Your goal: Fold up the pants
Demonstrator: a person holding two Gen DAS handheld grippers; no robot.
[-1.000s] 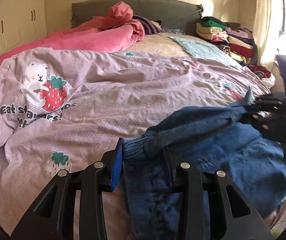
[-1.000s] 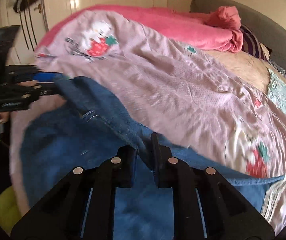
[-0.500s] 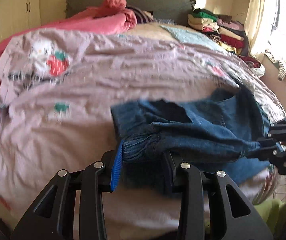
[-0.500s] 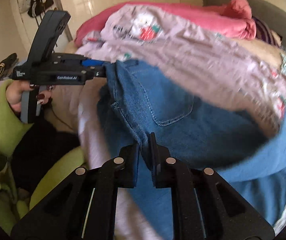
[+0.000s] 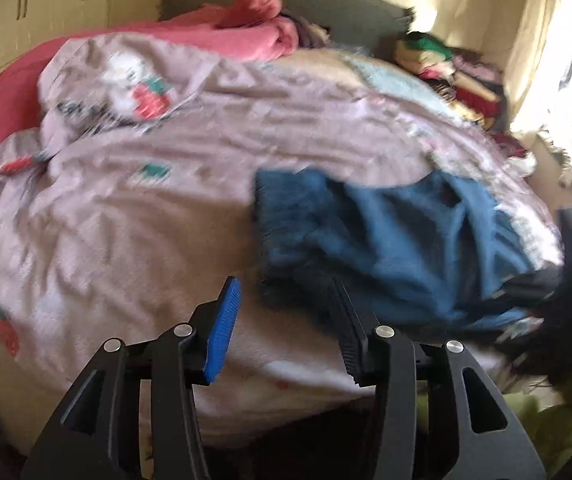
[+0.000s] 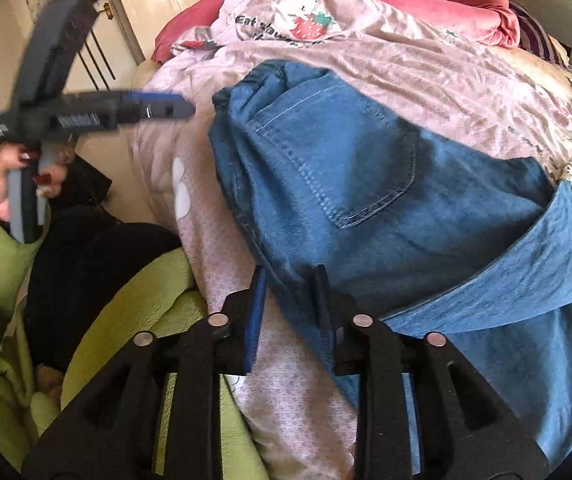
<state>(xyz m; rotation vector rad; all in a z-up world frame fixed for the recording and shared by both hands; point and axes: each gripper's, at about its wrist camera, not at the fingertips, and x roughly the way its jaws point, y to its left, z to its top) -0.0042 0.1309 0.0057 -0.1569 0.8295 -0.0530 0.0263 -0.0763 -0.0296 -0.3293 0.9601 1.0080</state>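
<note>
The bed (image 5: pixel 325 8) is covered by a pink strawberry-print quilt (image 5: pixel 166 208). Blue denim pants (image 6: pixel 345 184) lie on its near edge, a red blanket (image 5: pixel 214 36) far left, stacked clothes (image 5: pixel 457 76) far right.

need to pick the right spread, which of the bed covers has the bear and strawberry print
The lilac quilt, the one the blue jeans lie on. The pink blanket bunched behind it near the headboard is plain.
</note>
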